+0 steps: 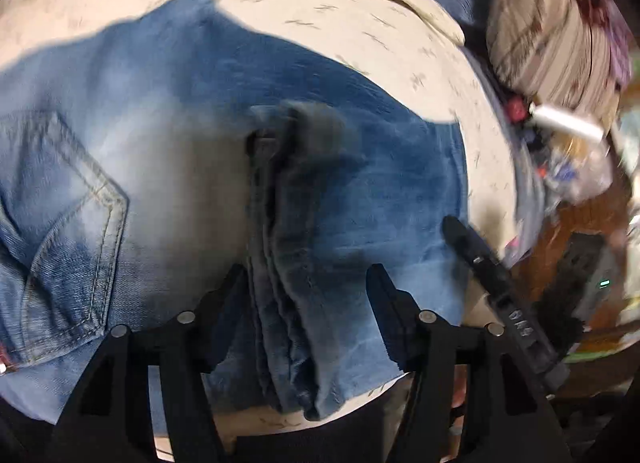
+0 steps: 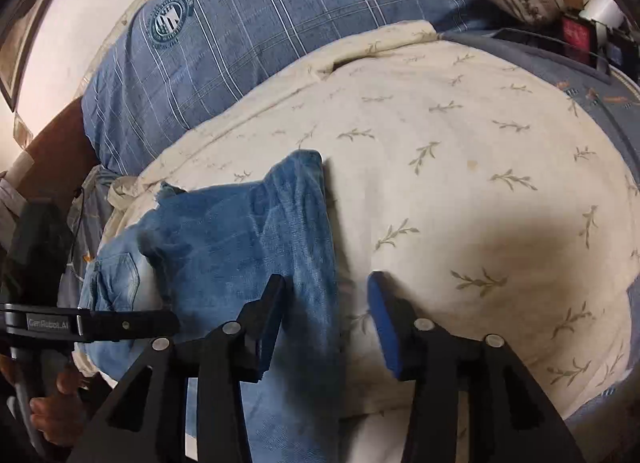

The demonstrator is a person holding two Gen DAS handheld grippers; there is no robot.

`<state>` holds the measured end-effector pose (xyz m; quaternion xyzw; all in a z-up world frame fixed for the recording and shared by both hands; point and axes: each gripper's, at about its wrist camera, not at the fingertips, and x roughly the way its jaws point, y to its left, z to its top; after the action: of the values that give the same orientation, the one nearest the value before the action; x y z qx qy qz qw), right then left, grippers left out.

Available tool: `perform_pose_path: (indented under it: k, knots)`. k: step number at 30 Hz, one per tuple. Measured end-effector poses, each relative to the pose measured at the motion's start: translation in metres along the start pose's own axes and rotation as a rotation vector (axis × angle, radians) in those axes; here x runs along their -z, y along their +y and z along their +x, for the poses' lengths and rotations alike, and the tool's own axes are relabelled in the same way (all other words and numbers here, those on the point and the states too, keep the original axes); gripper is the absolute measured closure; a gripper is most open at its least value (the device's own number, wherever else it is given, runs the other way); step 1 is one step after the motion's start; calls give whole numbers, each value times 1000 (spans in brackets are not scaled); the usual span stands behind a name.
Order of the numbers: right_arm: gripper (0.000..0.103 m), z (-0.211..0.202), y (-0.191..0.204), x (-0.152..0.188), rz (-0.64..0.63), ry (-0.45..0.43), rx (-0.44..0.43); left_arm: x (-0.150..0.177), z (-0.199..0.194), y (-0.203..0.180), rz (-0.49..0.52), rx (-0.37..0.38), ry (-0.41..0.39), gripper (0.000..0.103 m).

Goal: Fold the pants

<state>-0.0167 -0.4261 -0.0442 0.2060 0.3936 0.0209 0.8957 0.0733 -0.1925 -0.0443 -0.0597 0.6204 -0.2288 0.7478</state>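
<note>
Blue denim pants (image 1: 192, 151) lie partly folded on a cream leaf-print bed cover (image 2: 460, 151), back pocket (image 1: 68, 231) facing up. The left gripper (image 1: 308, 283) hangs over a bunched ridge of denim (image 1: 288, 263) with its fingers spread apart and clamping nothing, while the right gripper (image 2: 326, 289) straddles the pants' right edge, fingers likewise parted and empty. To fold well, each gripper should probably pinch every layer at the edge, then both lift and carry the cloth across evenly, so the ridge flattens rather than creasing in.
</note>
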Motion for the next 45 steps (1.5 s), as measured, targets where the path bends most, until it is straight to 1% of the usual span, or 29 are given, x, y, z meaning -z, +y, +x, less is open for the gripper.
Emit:
perform_pose_path:
  k: [1,3,4,5,6,8,9,10,11,13,15,17,19,21,22,25,26,28,31,32,34,35,37,38,39,40,43,45]
  knots:
    - [59,-7,2,-2,6,0,6,-1,-2,-5,16,1,5,44]
    - [57,-28,6,0,13,-50,-33,4,-17,-9,21,52,-5,44]
    - [57,-35,6,3,11,-59,-45,7,-23,-10,26,75,-12,42]
    - [56,-42,7,10,8,-63,-39,12,-27,-10,33,90,-13,40]
    - [53,-43,6,15,7,-58,-27,19,-28,-7,36,101,-4,35]
    - [52,-36,2,29,3,-10,4,27,-18,-2,21,99,30,34]
    - [52,-25,-1,38,8,42,30,29,-6,1,14,87,66,35]
    - [52,-18,-4,45,17,76,43,31,5,5,1,75,106,38]
    - [52,-20,-4,49,17,49,44,33,7,8,-3,74,95,38]
    - [53,-27,5,48,-5,45,82,33,1,5,11,87,89,39]
    - [52,-38,12,44,-6,9,95,33,-12,9,20,115,78,39]
    - [52,-45,17,43,-7,-16,94,36,-35,22,12,148,39,39]
    - [51,-54,28,41,-13,-46,101,36,-52,30,13,162,-1,39]
    - [48,-58,41,37,-23,-61,88,38,-68,44,7,183,-35,39]
    - [46,-57,50,35,-34,-63,86,38,-75,51,1,193,-47,38]
    - [44,-54,83,36,-105,-57,72,33,-99,81,-43,230,-87,37]
    - [44,-52,92,37,-124,-55,66,32,-101,85,-57,237,-100,37]
    - [41,-44,119,40,-191,-42,58,24,-111,99,-81,240,-130,37]
    - [38,-31,165,49,-311,-21,34,19,-129,130,-119,220,-179,37]
    - [37,-28,173,52,-335,-16,29,17,-134,137,-127,212,-190,37]
    - [36,-18,206,62,-424,-1,14,14,-147,157,-138,175,-218,37]
    - [36,-14,216,66,-451,4,9,13,-155,166,-139,154,-234,37]
    - [35,-4,248,77,-540,19,-13,11,-174,195,-146,100,-266,37]
    - [35,-2,257,82,-565,22,-17,8,-178,207,-153,86,-271,36]
    - [33,3,274,89,-614,26,-24,5,-181,220,-163,81,-266,33]
    - [31,4,283,94,-639,27,-28,2,-184,232,-177,80,-257,33]
    - [28,16,318,115,-756,29,-48,-5,-183,279,-242,107,-215,33]
    - [27,26,342,131,-841,30,-52,-9,-177,301,-273,117,-189,33]
